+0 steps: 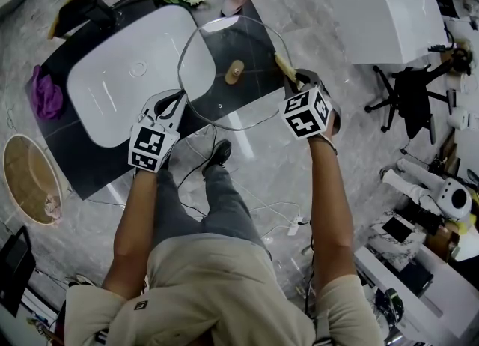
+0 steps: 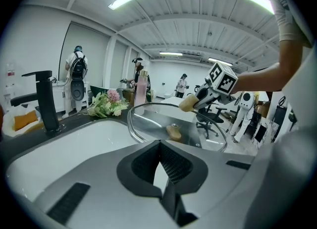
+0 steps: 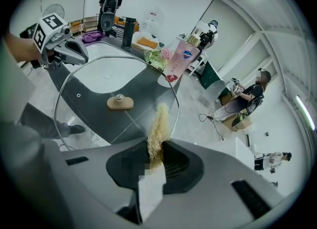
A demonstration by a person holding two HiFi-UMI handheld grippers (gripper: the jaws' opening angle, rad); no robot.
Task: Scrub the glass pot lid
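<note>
**A:** What's the left hand-held gripper [image 2: 159, 148] doing?

**B:** Its jaws are pinched on the rim of the glass pot lid [image 1: 224, 97] at 8 o'clock. It holds the lid in the air above the counter [image 1: 78, 168], beside the sink [image 1: 112, 86], probably to steady it.

**A:** And the right hand-held gripper [image 3: 157, 149]?

**B:** It's clamped on a tan scrubber [image 3: 159, 121] that meets the rim near 2 o'clock. Its own view shows the scrubber's fibres, while the head view shows only a stub.

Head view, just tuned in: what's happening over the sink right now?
A person holds the glass pot lid in the air above the dark counter and the edge of the white sink. The left gripper is clamped on the lid's left rim. The right gripper grips a yellowish fibrous scrubber, its tip at the lid's right rim.
</note>
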